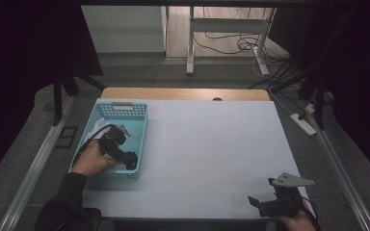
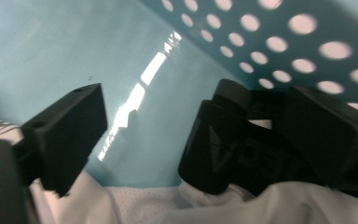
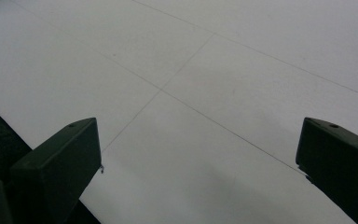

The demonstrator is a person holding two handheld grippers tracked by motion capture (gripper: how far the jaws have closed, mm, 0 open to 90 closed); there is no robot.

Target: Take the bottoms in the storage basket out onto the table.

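Note:
A light blue perforated basket (image 1: 123,105) stands at the left of the white table (image 1: 212,154), with white cloth (image 1: 92,132) inside it. My left gripper (image 1: 129,160) reaches down into the basket's near right corner. In the left gripper view its jaws (image 2: 198,112) stand apart over white mesh cloth (image 2: 140,205). A black rolled object with pale lettering (image 2: 223,149) lies between them, up against the right-hand jaw and clear of the left-hand one. My right gripper (image 1: 261,191) rests at the table's near right edge, open (image 3: 200,154) over bare table.
The basket's holed wall (image 2: 279,42) rises close behind the left jaws. A wooden strip (image 1: 183,94) edges the table's far side. Metal rails run along both sides, and a power strip (image 1: 303,123) with cables lies on the floor at the right.

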